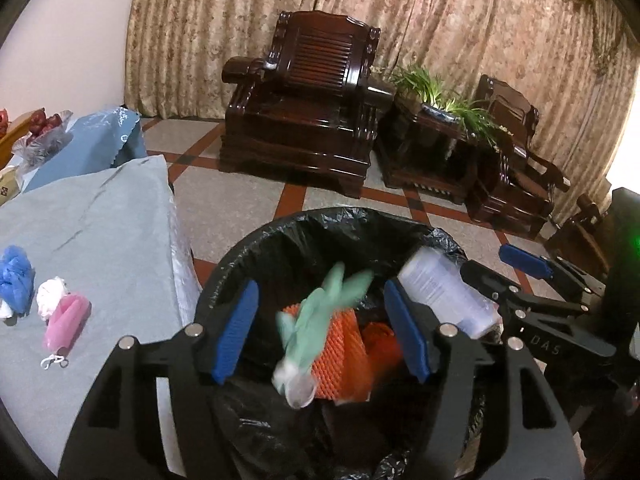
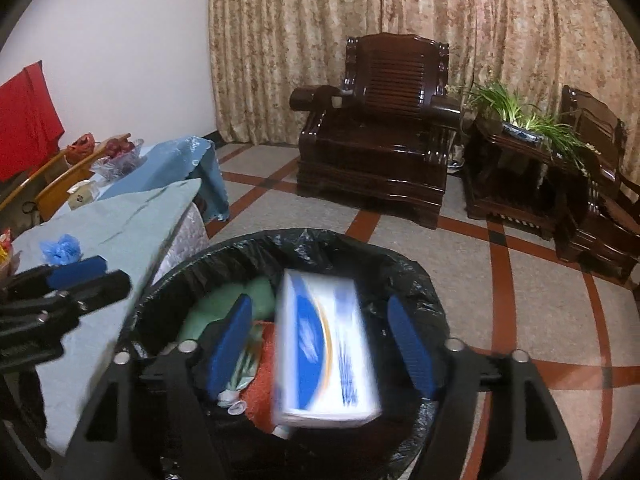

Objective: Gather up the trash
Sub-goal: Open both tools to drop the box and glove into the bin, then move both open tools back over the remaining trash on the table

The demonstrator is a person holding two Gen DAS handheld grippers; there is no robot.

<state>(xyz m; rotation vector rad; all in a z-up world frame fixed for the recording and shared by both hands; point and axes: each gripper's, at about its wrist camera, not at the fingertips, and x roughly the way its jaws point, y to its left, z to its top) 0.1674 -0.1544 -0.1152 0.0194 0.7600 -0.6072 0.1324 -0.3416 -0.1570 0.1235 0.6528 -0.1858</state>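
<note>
A round bin lined with a black bag (image 1: pixel 280 224) (image 2: pixel 248 248) stands on the floor beside the table. My left gripper (image 1: pixel 322 332) is open over it; a green glove (image 1: pixel 320 320), blurred, hangs free between the fingers above orange foam netting (image 1: pixel 340 360). My right gripper (image 2: pixel 320 344) is open over the same bin; a blurred white and blue tissue box (image 2: pixel 324 352) is free between its fingers. The box also shows in the left wrist view (image 1: pixel 444 292). On the table lie a blue wad (image 1: pixel 16 280), a white wad (image 1: pixel 50 294) and a pink item (image 1: pixel 66 322).
The table with a pale blue cloth (image 1: pixel 100 220) (image 2: pixel 120 220) is left of the bin. Dark wooden armchairs (image 1: pixel 300 108) (image 2: pixel 380 128) and a plant stand (image 1: pixel 432 120) stand on the tiled floor by the curtain. A second table with a fruit bowl (image 2: pixel 120 160) is behind.
</note>
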